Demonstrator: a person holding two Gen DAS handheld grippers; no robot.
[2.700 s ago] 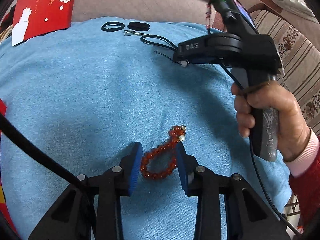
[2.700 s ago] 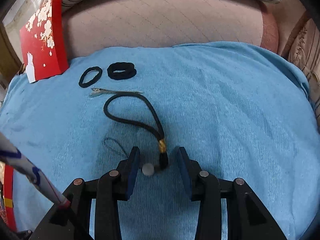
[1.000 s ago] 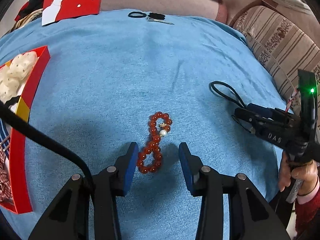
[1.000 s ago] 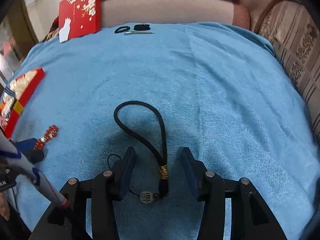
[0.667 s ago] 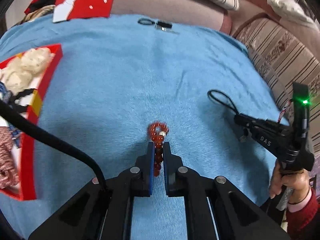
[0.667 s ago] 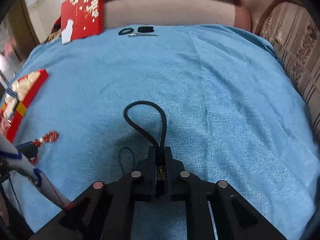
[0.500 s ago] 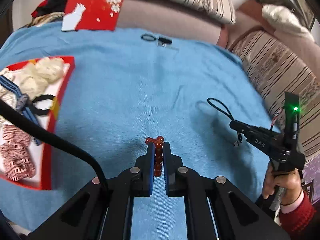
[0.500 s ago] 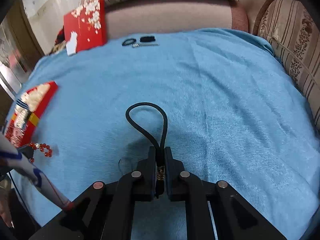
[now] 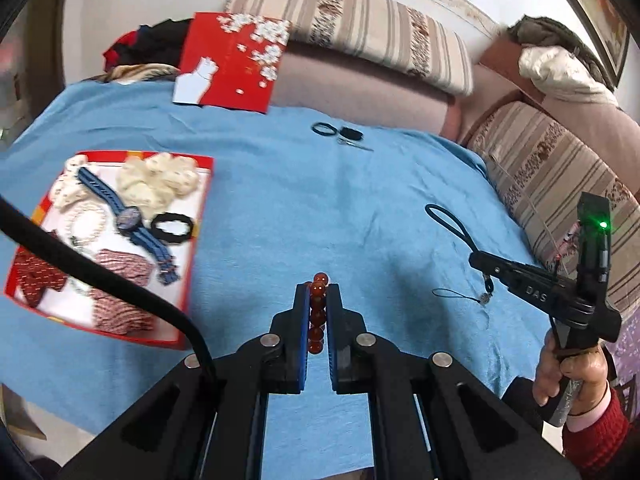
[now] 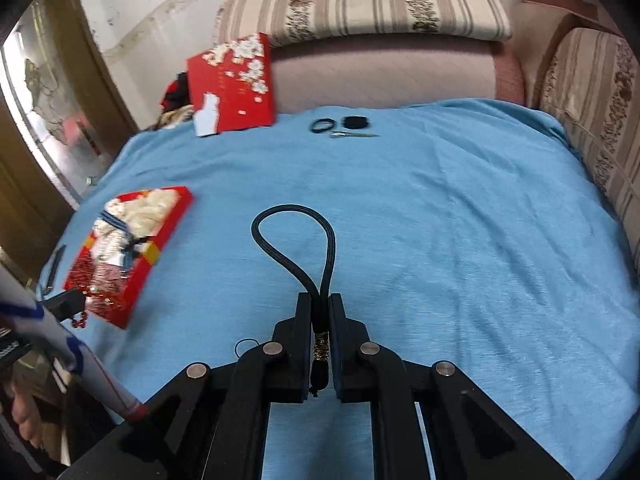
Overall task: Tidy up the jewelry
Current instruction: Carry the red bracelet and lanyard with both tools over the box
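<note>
Both grippers have lifted off the blue cloth [image 9: 280, 208], left gripper [image 9: 318, 292] clamping the red bead bracelet [image 9: 317, 320], right gripper [image 10: 320, 304] clamping the black cord loop [image 10: 296, 240], red box [image 9: 192, 240] at ten o'clock.

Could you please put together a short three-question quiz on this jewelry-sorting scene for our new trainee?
1. True or false: the left gripper is shut on the red bead bracelet.
2. What is the right gripper clamping? A) black cord loop B) pearl strand C) hair clip
3. Which colour is the cloth under the red tray?

Key: 1 true; 2 A, the black cord loop; 3 blue.
</note>
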